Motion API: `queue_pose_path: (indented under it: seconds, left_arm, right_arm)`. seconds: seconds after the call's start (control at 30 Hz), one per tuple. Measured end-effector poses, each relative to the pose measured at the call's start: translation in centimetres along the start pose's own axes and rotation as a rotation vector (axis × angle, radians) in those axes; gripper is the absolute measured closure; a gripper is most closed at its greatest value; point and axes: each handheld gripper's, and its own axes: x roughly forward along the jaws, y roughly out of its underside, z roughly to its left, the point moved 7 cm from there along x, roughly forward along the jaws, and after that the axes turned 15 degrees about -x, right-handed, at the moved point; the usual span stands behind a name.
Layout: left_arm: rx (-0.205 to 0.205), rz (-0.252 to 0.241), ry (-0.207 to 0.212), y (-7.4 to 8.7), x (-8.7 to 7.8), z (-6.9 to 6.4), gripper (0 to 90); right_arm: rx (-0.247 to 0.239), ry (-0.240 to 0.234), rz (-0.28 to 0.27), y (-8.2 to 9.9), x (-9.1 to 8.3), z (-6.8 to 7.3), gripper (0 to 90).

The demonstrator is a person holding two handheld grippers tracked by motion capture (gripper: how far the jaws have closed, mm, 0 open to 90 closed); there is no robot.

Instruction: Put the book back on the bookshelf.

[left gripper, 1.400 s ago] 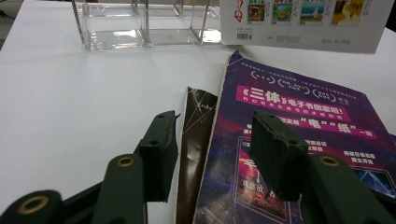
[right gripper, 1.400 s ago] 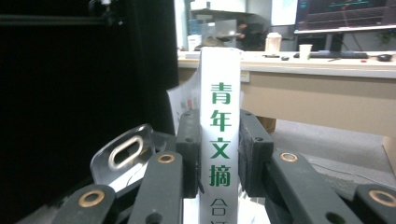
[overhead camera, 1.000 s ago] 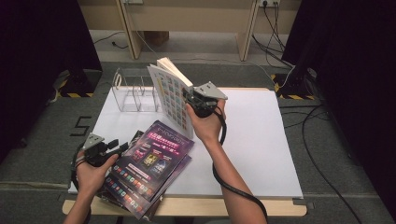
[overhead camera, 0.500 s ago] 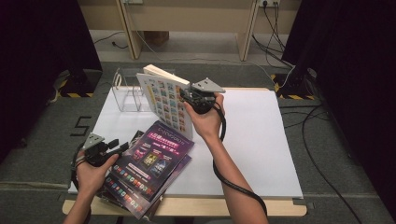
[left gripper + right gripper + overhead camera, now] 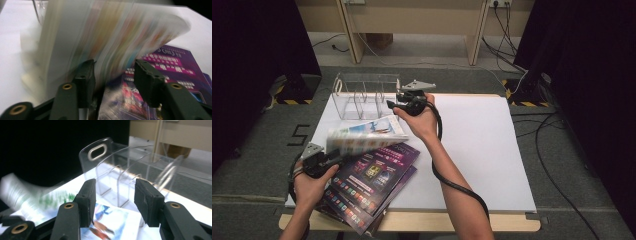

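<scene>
Magazine (image 5: 362, 136) | mid-air, blurred | beside left gripper (image 5: 333, 159) jaws | right gripper (image 5: 391, 105) jaws apart, empty

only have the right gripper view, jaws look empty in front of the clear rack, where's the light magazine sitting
Observer: The high view shows the light magazine, blurred, lying across the top edge of the purple magazines, between the clear rack and the left gripper.
Operator: is the left one gripping it
Observer: In the left gripper view its jaws have just been closing but stand apart. The blurred pages dip between them, and no pad visibly presses.
Operator: and my gripper, is it inside the rack
Observer: No. In the high view the right gripper, its jaws just opening with nothing between them, hangs by the rack's right front corner, outside the slots.
</scene>
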Motion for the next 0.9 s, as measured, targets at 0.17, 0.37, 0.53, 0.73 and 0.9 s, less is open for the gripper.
queue_pose_path:
  seconds: [0.17,0.37,0.53,0.73,0.9]
  left_arm:
    - [-0.008,-0.046,0.068,-0.1,0.0,-1.2,62.2]
    - [-0.014,0.082,0.092,1.2,-1.0,-2.8,55.0]
    - [0.003,0.124,0.110,3.5,-2.0,-3.7,50.2]
    - [0.038,0.152,0.123,6.9,-4.3,-4.0,47.6]
    - [0.034,0.118,0.086,7.4,-6.1,-3.4,47.7]
  right_arm:
    - [-0.073,-0.068,0.066,0.9,0.7,2.1,53.1]
    - [-0.145,-0.167,0.127,2.0,1.4,4.8,53.1]
    - [-0.243,-0.258,0.216,4.0,1.9,7.5,52.4]
    - [-0.311,-0.318,0.283,6.1,1.4,9.6,51.2]
    - [-0.347,-0.337,0.307,7.4,0.6,10.5,50.4]
